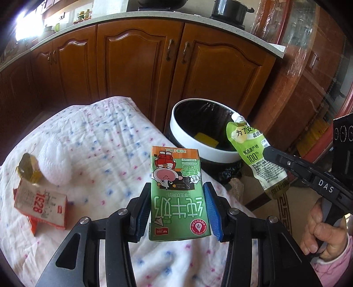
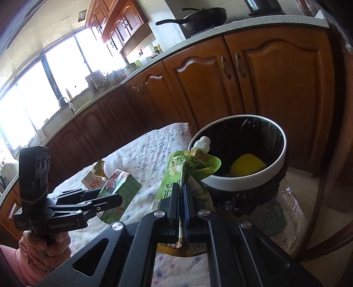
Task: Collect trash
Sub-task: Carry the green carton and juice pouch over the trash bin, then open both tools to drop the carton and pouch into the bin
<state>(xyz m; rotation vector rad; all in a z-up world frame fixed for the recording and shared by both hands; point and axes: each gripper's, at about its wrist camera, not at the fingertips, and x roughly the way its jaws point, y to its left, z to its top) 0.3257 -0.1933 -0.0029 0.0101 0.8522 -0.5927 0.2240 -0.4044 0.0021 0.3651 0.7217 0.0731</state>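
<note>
Cabinets [image 1: 136,59]: you face their brown wooden doors at 12 o'clock.
Wok [image 2: 198,17]: at your 12 o'clock, on the countertop [image 2: 242,25].
Quilted cloth [image 1: 106,136]: spread below you, 9 o'clock.

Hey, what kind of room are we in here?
Most likely a home kitchen: wooden cabinets under a countertop, a wok on the stove, and a sink tap by the window.

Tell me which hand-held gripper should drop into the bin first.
Right, probably. The right hand-held gripper holds the green pouch beside the bin's rim; the left hand-held gripper holds its milk carton back over the quilt.
</note>
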